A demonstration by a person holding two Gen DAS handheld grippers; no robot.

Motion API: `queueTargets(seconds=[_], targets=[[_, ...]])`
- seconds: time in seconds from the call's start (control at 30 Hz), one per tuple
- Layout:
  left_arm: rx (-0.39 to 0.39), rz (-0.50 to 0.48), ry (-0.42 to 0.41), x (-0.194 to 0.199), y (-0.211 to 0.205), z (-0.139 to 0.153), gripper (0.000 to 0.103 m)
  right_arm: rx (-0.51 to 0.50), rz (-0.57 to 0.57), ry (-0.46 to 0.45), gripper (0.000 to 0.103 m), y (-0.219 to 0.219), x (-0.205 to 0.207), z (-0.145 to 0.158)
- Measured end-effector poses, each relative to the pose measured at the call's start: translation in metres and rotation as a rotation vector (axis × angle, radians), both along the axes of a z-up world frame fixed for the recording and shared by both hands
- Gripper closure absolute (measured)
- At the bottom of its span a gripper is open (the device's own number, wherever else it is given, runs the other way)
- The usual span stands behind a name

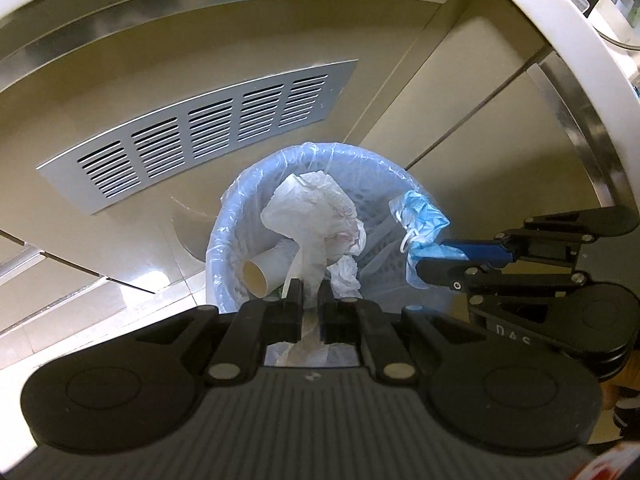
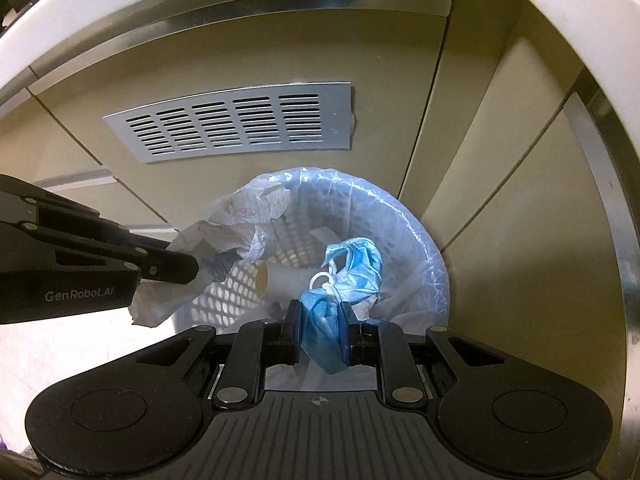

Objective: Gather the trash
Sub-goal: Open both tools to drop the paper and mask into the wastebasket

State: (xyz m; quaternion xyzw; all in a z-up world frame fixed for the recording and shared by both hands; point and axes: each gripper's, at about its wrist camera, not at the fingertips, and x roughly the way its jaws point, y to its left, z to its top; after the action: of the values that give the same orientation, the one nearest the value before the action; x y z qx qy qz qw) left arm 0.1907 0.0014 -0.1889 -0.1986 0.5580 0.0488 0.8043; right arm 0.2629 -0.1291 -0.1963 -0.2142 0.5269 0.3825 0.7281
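Observation:
A white mesh bin lined with a clear bluish bag [image 1: 232,216] [image 2: 424,248] stands on the floor against a cabinet. A cardboard tube [image 1: 264,268] [image 2: 284,278] lies inside it. My left gripper [image 1: 311,292] [image 2: 196,270] is shut on crumpled white paper tissue [image 1: 316,216] [image 2: 240,216] and holds it over the bin's left side. My right gripper [image 2: 320,314] [image 1: 420,258] is shut on a crumpled blue face mask [image 2: 344,272] [image 1: 420,220] with white ear loops, held over the bin's right side.
A beige cabinet front with a silver vent grille [image 1: 200,132] [image 2: 240,126] stands right behind the bin. A white counter edge [image 1: 560,40] [image 2: 580,20] overhangs above. Pale tiled floor [image 1: 80,320] lies to the left.

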Motion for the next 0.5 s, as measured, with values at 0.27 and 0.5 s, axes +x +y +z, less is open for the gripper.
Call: queueTargets(seconds=[0.27,0.5], targets=[[-0.003,0.011,-0.004,0.0044,-0.0005,-0.0037,0.074,-0.005,-0.013,0.009,0.085,-0.0008,0.0034,-0.0035],[0.022,0.016,0.003,0.0008,0.0047,-0.0010,0.069,-0.001,-0.023,0.018,0.085,-0.0029,0.0079,-0.0059]])
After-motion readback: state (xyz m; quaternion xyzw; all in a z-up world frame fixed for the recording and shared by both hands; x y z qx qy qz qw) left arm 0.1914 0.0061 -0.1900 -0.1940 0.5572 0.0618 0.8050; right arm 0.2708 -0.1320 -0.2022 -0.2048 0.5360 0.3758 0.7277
